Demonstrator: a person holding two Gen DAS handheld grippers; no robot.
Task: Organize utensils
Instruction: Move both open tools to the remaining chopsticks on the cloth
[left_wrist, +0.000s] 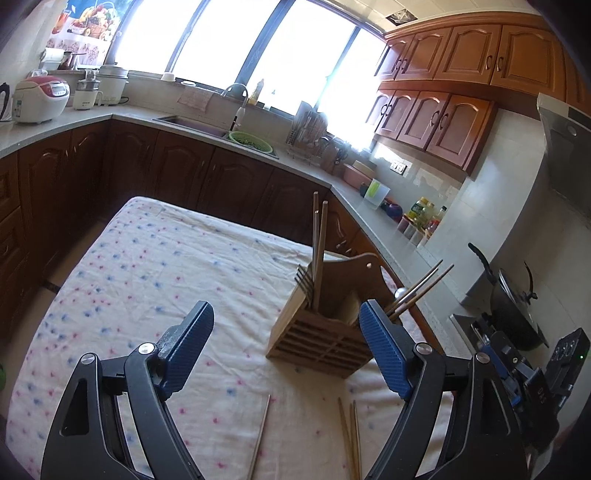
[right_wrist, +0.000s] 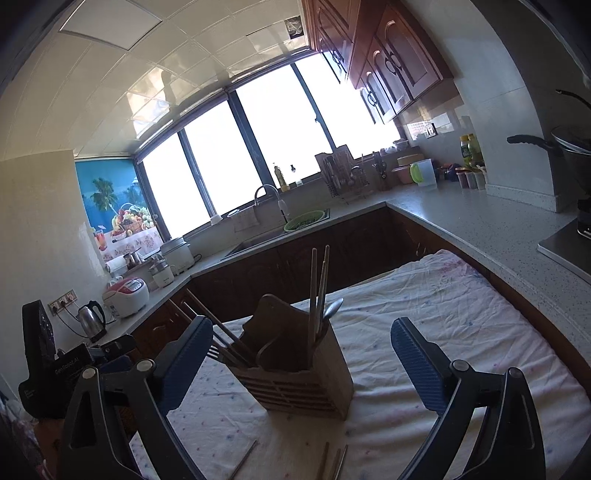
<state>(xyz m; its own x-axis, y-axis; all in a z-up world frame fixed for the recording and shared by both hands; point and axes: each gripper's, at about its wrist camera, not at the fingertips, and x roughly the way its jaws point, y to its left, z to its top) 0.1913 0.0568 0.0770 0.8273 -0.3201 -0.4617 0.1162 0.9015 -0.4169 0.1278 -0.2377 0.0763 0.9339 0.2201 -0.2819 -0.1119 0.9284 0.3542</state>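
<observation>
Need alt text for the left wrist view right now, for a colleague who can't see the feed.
The open, empty left gripper faces a wooden utensil holder holding chopsticks and a fork on a speckled tablecloth. Loose chopsticks lie on the cloth near the camera, kitchen counters and a bright window beyond.

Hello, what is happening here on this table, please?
A person with a gripper in each hand is sorting utensils into a wooden holder. It already holds chopsticks and a fork. Both the left gripper and the right gripper are open and empty. Loose chopsticks lie on the tablecloth.
</observation>
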